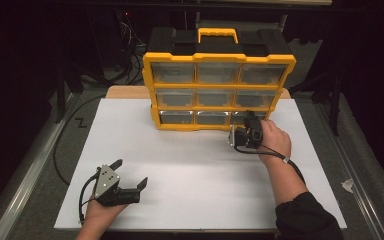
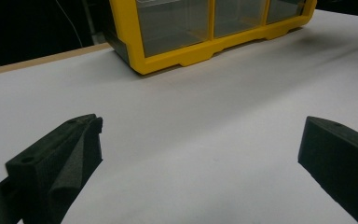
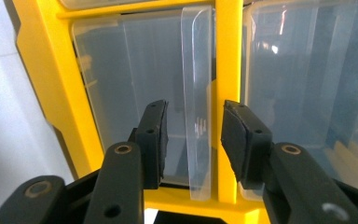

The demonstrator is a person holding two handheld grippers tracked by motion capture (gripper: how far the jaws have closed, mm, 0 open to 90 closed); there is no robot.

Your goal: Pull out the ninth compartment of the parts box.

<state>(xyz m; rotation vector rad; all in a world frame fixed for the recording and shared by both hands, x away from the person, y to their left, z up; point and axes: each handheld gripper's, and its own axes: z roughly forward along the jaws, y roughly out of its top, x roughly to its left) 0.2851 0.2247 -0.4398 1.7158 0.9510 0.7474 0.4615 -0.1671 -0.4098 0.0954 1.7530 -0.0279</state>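
- Right gripper view gives me what the high view cannot: the clear pull tab [image 3: 196,102] of a transparent drawer [image 3: 135,88] stands between my right gripper's [image 3: 193,140] fingers, which are narrowly parted with a gap either side of the tab, not yet pressing it.
- High view places that drawer in the bottom row, right end, of the yellow organizer [image 1: 219,87] at the far side of the white surface [image 1: 200,170].
- Dark room all round; cables trail at far left.
- My right hand [image 1: 272,137] reaches forward to the organizer.
- My left gripper [image 1: 119,185] rests near left, fingers wide apart, holding nothing.
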